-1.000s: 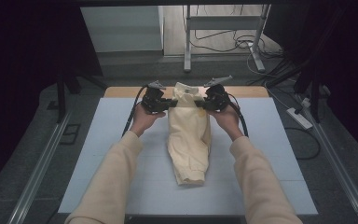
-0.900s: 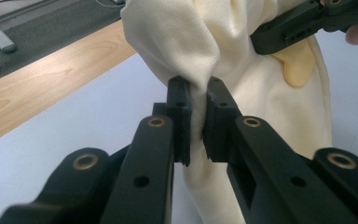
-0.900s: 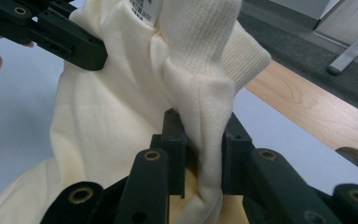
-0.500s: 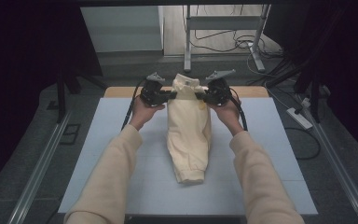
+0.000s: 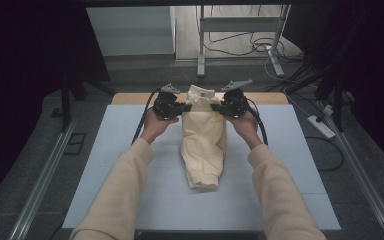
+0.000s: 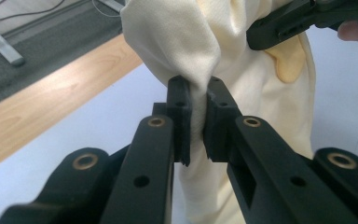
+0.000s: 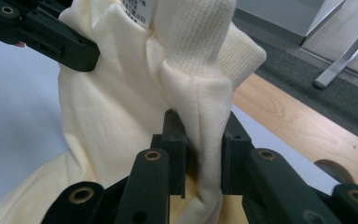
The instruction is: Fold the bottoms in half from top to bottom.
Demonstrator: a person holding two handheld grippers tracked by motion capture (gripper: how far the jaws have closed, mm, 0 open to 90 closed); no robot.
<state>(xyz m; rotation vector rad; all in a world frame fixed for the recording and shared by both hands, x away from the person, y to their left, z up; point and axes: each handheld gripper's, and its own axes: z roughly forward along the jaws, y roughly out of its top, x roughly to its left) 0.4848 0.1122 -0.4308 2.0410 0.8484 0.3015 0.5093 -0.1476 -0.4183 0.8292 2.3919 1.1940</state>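
A cream-yellow shirt [image 5: 202,145] lies lengthwise on the white mat [image 5: 125,180], its collar end lifted at the far side. My left gripper [image 5: 185,107] is shut on a fold of the shirt's left shoulder; in the left gripper view the fabric [image 6: 261,93] is pinched between its pads [image 6: 179,116]. My right gripper [image 5: 215,106] is shut on the right shoulder, with a thick bunch of the shirt [image 7: 121,93] between its pads [image 7: 175,149]. Each gripper view shows the other gripper's black jaw across the shirt. A label sits inside the collar [image 7: 137,9].
A strip of wooden tabletop [image 5: 265,97] runs beyond the mat. Behind it stand metal table legs [image 5: 200,45] and floor cables [image 5: 250,47]. A power strip [image 5: 321,126] lies on the floor at the right, and metal rails [image 5: 40,185] flank the table.
Both grippers have lifted the shirt's collar end slightly higher and a little farther from the person. The lower part of the shirt still lies on the mat.
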